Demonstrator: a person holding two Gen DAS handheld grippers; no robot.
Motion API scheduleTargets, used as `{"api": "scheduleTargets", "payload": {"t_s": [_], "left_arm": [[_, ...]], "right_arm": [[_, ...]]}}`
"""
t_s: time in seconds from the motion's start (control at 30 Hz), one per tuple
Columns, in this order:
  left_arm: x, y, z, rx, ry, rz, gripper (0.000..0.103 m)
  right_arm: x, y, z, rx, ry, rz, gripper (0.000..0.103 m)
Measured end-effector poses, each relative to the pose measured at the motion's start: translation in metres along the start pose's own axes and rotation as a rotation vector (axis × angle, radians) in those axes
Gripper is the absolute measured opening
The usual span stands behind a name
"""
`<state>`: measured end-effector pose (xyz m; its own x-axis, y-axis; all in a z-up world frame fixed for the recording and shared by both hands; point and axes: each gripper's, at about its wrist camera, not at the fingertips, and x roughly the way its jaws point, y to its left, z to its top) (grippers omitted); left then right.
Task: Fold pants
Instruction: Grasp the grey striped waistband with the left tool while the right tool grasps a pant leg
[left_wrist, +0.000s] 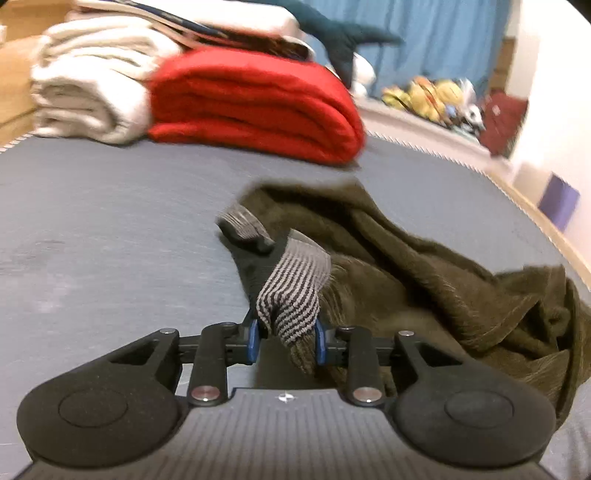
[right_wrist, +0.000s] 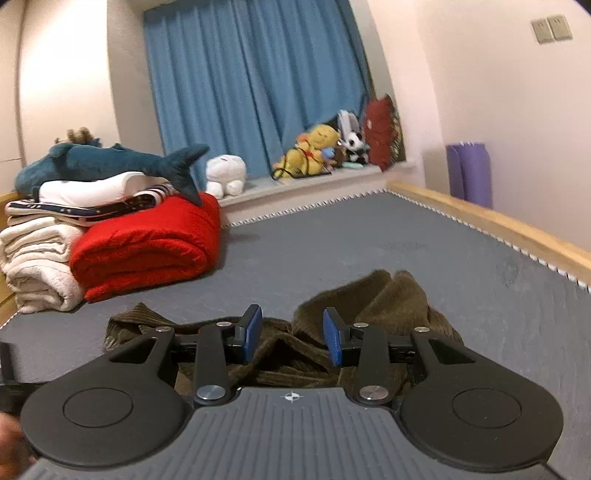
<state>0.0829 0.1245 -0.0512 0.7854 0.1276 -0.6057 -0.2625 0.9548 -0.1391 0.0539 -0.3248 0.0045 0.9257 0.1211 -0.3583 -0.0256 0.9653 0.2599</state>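
grey bed (left_wrist: 110, 229), pants (left_wrist: 424, 266) bunched up. my left hand-held gripper (left_wrist: 286, 339) pinches the striped cuff (left_wrist: 291, 295) to pull it straight; right hand-held gripper (right_wrist: 291, 339) gapes above the pile.

I see soft, even indoor light, a bit dim, no hard shadows or glare. My left wrist view is motion-blurred, worst on the red blanket (left_wrist: 255, 103) and far clutter. Right wrist view sharper. Both bend strongly at the edges, with dark vignetted corners.

pants (left_wrist: 406, 266) on bed (left_wrist: 92, 229) | blankets (left_wrist: 255, 103) behind (far)
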Motion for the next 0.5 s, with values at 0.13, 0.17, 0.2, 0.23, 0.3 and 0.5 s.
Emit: {"api": "scheduleTargets", "payload": {"t_s": [0.13, 0.17, 0.2, 0.23, 0.3, 0.5], "left_arm": [[-0.061, 0.055, -0.004, -0.109, 0.009, 0.040, 0.029], [-0.075, 0.069, -0.006, -0.142, -0.004, 0.058, 0.029], [-0.089, 0.083, -0.006, -0.180, -0.024, 0.079, 0.027], [-0.101, 0.095, -0.008, -0.216, -0.043, 0.103, 0.027], [-0.124, 0.120, -0.011, -0.311, -0.075, 0.186, 0.025], [-0.128, 0.165, -0.037, -0.522, 0.087, 0.334, 0.028]], "right_arm": [[0.006, -0.004, -0.003, 0.040, 0.026, -0.025, 0.039], [0.007, -0.005, -0.003, 0.049, 0.029, -0.027, 0.039], [0.008, -0.006, -0.004, 0.054, 0.027, -0.030, 0.039], [0.008, -0.007, -0.005, 0.050, 0.022, -0.039, 0.039], [0.010, -0.012, -0.008, 0.046, 0.018, -0.061, 0.039], [0.019, -0.038, -0.010, 0.129, 0.038, -0.125, 0.039]]}}
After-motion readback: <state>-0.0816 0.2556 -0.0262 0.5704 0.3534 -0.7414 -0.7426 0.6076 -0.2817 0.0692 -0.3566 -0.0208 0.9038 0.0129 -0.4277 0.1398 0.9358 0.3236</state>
